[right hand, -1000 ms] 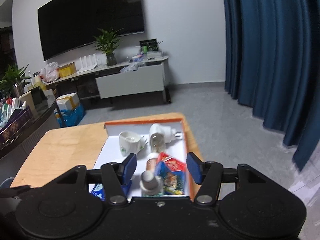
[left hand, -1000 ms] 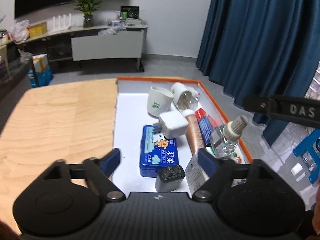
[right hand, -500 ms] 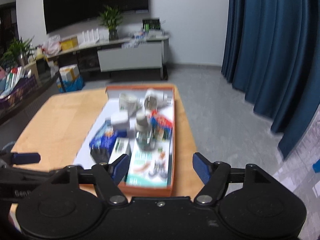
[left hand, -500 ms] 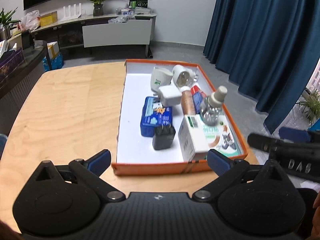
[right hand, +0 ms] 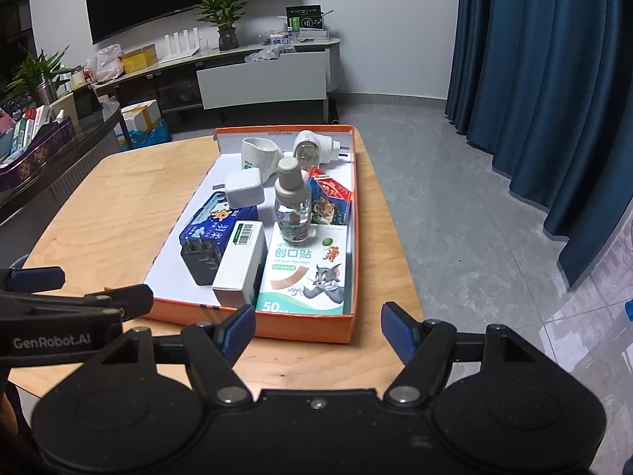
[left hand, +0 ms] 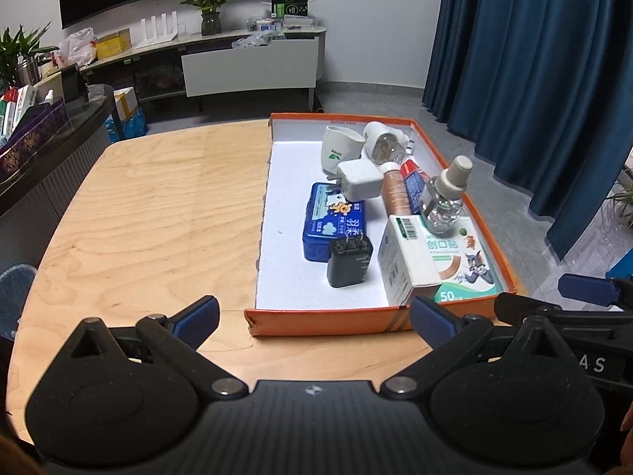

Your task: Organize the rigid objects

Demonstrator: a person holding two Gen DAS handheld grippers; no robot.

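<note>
Orange tray (left hand: 328, 323) on wooden table (left hand: 158, 213) looks fully loaded, nothing loose outside; my left gripper (left hand: 314, 318) and right gripper (right hand: 318, 330) both spread, empty, clear of tray. Task seems finished.

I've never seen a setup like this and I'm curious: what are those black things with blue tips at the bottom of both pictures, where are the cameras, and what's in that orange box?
No robot here: a person holds a two-finger gripper in each hand, with a wide-angle camera on each looking along its fingers. One picture comes from the left gripper, the other from the right gripper. Both are open and hold nothing, and their jaws have just been opening. On the wooden table sits an orange box holding a blue tin, a black charger, a white charger, a white carton, a plaster box, a clear bottle, a white cup and a few smaller items.
</note>
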